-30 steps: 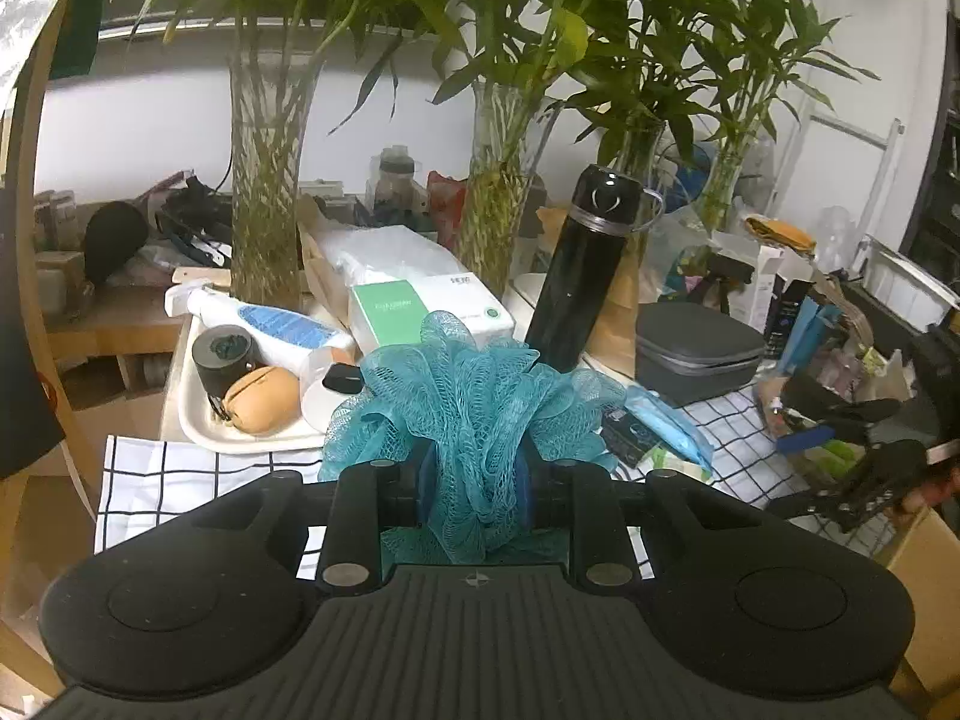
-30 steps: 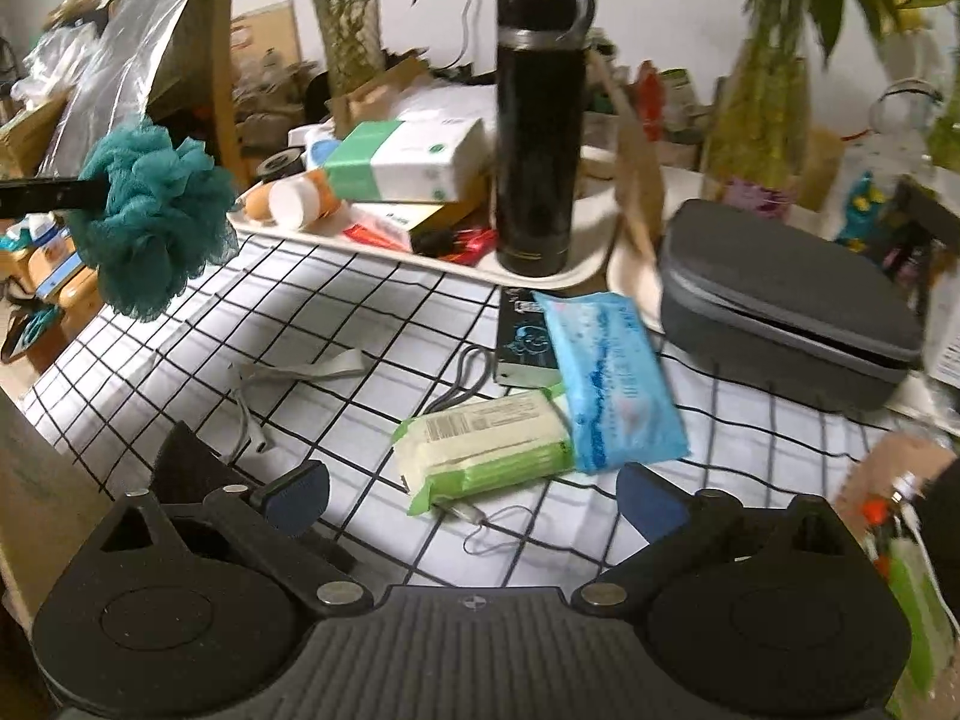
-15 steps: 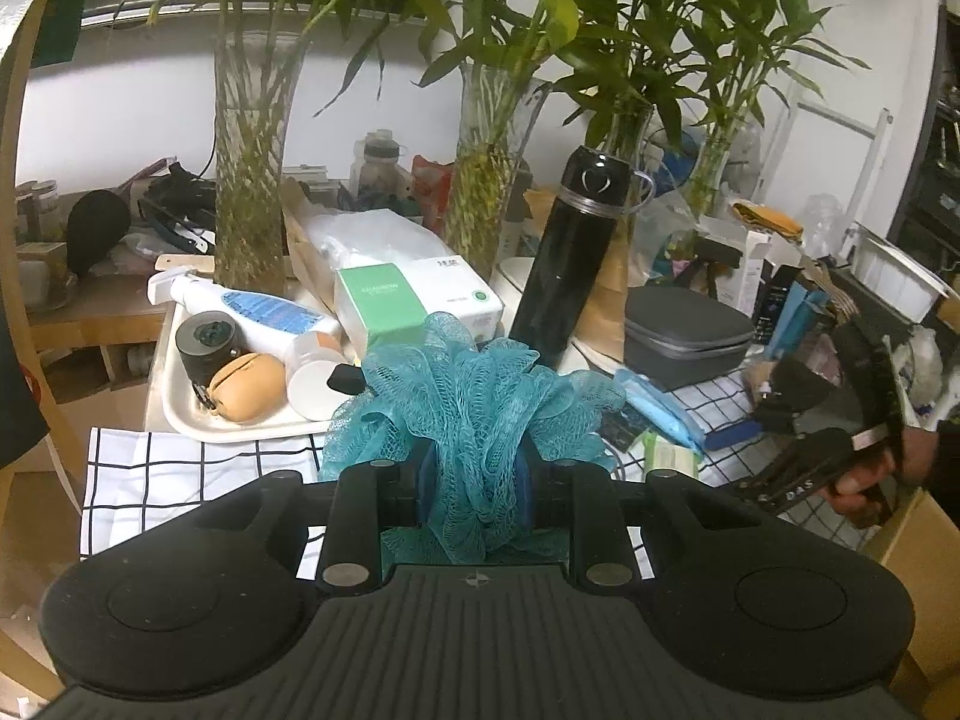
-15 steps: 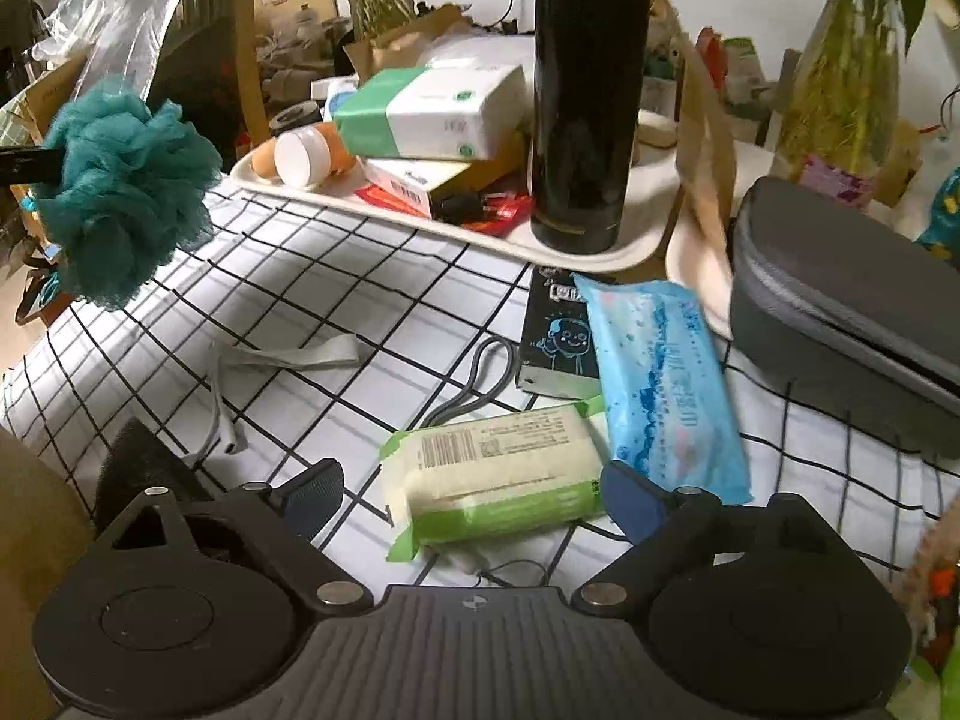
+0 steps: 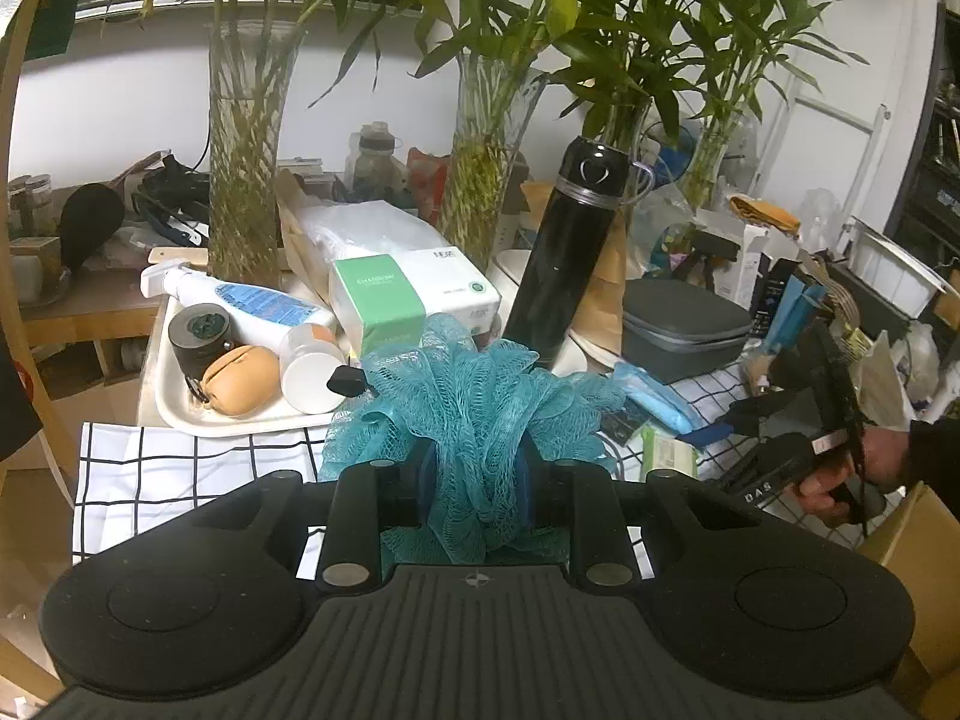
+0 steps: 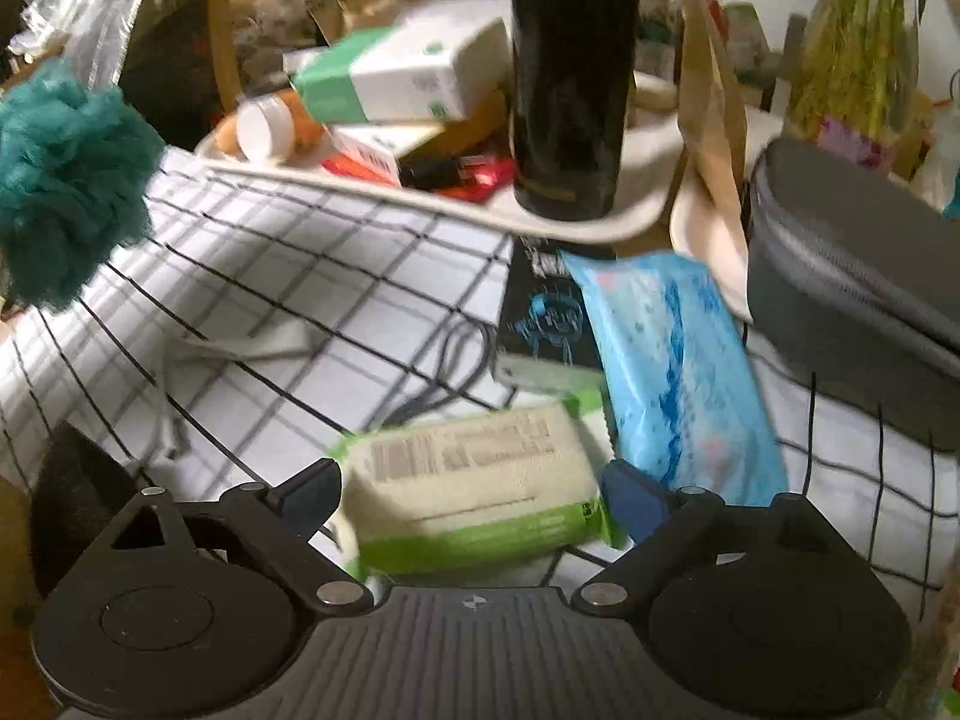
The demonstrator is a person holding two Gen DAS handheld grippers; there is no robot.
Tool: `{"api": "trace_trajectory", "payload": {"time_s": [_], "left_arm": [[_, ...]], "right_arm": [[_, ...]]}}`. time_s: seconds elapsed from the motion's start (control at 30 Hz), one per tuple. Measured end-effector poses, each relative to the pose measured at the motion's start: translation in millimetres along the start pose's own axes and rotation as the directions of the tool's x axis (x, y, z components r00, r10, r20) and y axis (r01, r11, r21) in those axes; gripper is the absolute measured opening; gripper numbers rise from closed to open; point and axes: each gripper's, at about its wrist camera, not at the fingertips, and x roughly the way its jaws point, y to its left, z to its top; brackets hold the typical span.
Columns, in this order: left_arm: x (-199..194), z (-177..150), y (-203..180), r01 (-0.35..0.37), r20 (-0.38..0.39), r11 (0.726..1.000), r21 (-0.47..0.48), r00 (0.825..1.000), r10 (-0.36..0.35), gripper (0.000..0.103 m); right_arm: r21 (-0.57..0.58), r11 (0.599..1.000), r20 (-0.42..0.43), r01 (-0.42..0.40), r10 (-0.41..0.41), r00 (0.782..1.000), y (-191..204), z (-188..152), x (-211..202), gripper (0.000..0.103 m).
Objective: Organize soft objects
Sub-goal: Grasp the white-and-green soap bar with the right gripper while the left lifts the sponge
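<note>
Left gripper (image 5: 475, 474): jaws closed to a narrow gap, pinching the teal mesh bath pouf (image 5: 474, 414) through its middle. Pouf is carried above the black-and-white grid tablecloth (image 5: 174, 480), its netting bulging out over both fingers. Beyond it, the cream plastic tray (image 5: 240, 420) holds bottles and a green-and-white tissue box (image 5: 408, 294). In the right wrist view the pouf sits at far left, clear of the cloth.

Centre: tall black insulated flask (image 6: 570, 78) stands on the tray rim, close behind the work area.

Right gripper (image 6: 471, 495): jaws spread wide, holding nothing. The green-and-white soft wipes pack (image 6: 474, 492) lies flat on the cloth between the two blue pads, which flank its short ends; contact not certain, frame is motion-blurred. Just right of it, touching or overlapping, lies the light blue wipes pack (image 6: 678, 360), resting partly on a small black printed box (image 6: 546, 312). Grey zip case (image 6: 858, 318) further right.

Step in hand, by my reading: grasping the green pack.

Notes for doing it well:
- Keep the pads low and level so they meet the pack's ends, not its top film.
- Close gently; the pack will buckle.
- Watch the right pad does not snag the blue pack's edge.
- Keep the pouf high, away from the flask.
</note>
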Motion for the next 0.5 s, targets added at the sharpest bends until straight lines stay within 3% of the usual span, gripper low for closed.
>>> {"api": "trace_trajectory", "payload": {"time_s": [0.2, 0.5], "left_arm": [[1, 0, 0, 0.0, 0.0, 1.0, -0.002, 1.0, 0.0, 0.026], [1, 0, 2, -0.003, 0.009, 1.0, -0.006, 1.0, 0.003, 0.025]], "right_arm": [[-0.028, 0.999, -0.022, -0.027, 0.027, 0.999, 5, -3, -4, 0.089], [-0.06, 0.998, -0.014, 0.019, -0.019, 1.0, 17, -2, -8, 0.082]]}}
